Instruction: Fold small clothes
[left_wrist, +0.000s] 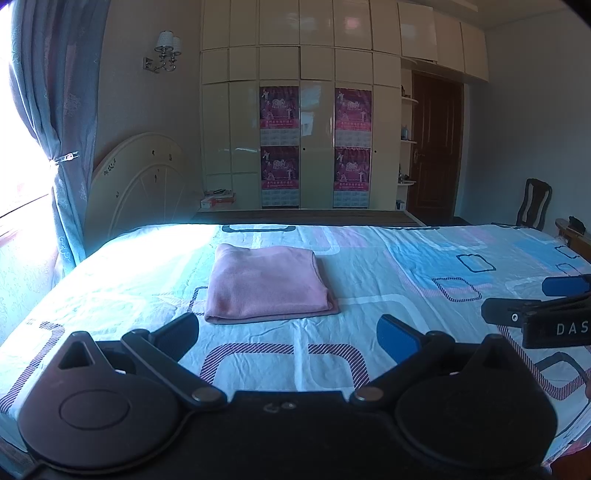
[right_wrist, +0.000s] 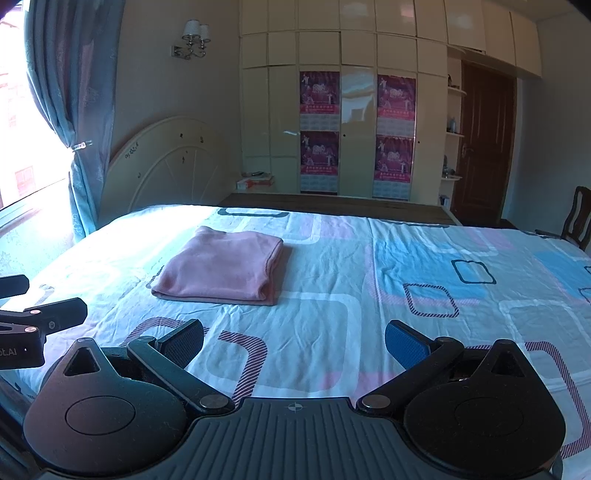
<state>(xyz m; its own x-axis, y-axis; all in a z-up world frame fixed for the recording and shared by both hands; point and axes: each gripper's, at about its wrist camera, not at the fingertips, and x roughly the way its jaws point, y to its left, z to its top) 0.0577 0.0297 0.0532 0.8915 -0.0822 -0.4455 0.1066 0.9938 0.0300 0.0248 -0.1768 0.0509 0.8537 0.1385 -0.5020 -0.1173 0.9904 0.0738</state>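
Setting: a bedroom, seen from two cameras low over a bed with a sheet patterned in pale blue, pink and white rounded squares.
Cloth: a pink cloth lies folded into a neat, thick rectangle on the sheet, toward the left and middle of the bed, flat and alone; its folded edges face near and right.
Left gripper: the left gripper sits at the near edge of the bed with its jaws spread wide and nothing between them. The cloth is just beyond it, not touching either finger.
Right gripper: the right gripper is also spread wide and holds nothing. It is near the bed's front edge, to the right of the cloth, with bare sheet between them.
Side by side: each camera catches the other tool at its edge, so the two are close together, level with each other.
Left of room: a bright window with a tied-back blue curtain; sunlight washes out the left part of the sheet.
Far side: a cream headboard leaning against the wall, a tall cream wardrobe with four pink posters, and a wall lamp.
Right of room: a dark brown door and a dark wooden chair.
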